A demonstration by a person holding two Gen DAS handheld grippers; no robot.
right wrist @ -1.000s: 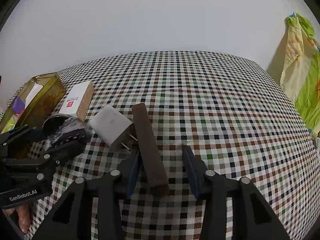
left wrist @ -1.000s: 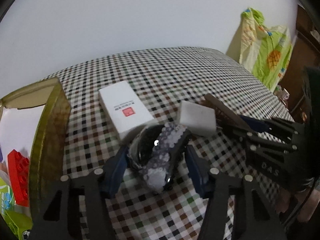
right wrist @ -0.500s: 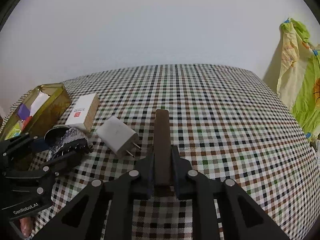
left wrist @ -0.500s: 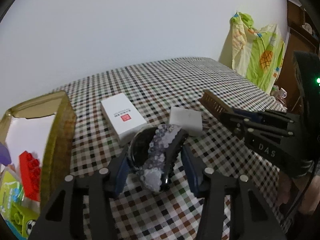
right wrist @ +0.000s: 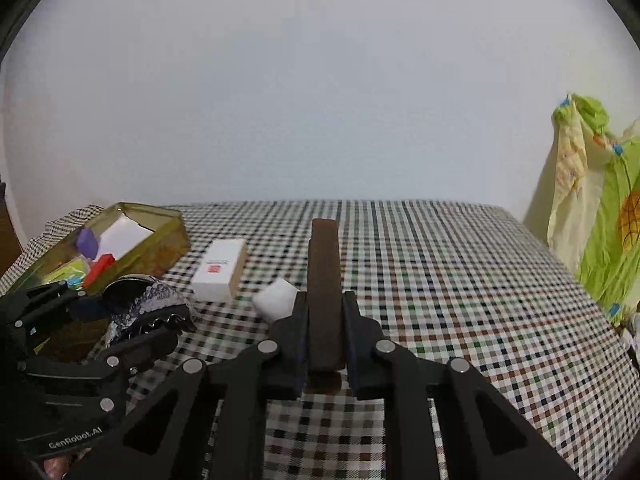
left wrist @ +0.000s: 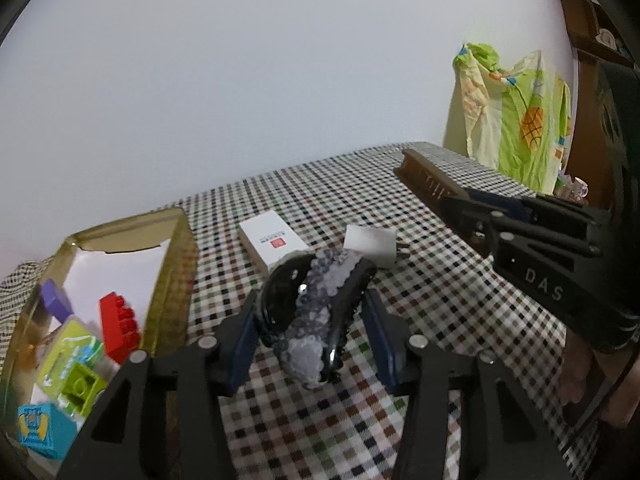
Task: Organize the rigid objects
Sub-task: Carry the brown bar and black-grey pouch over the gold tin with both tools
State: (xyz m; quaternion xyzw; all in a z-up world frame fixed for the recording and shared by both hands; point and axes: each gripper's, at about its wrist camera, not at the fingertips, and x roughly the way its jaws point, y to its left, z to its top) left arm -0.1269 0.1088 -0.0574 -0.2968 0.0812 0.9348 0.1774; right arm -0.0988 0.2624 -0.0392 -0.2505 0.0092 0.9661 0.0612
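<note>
Now that both grips have closed, both objects are off the checked cloth [right wrist: 460, 280].
My right gripper [right wrist: 323, 334] clamps the brown bar [right wrist: 324, 280]; my left gripper [left wrist: 310, 338] pinches the sequinned hair clip [left wrist: 316, 312]. A second ago both lay flat. The gold tin [left wrist: 176, 264] waits at nine o'clock; I'd carry there next.

Two grippers [right wrist: 323, 320] [left wrist: 310, 322], one brown comb [right wrist: 324, 280], one hair claw [left wrist: 320, 312], one white box [left wrist: 272, 240], one charger [left wrist: 368, 242], one gold tin [left wrist: 172, 272].
</note>
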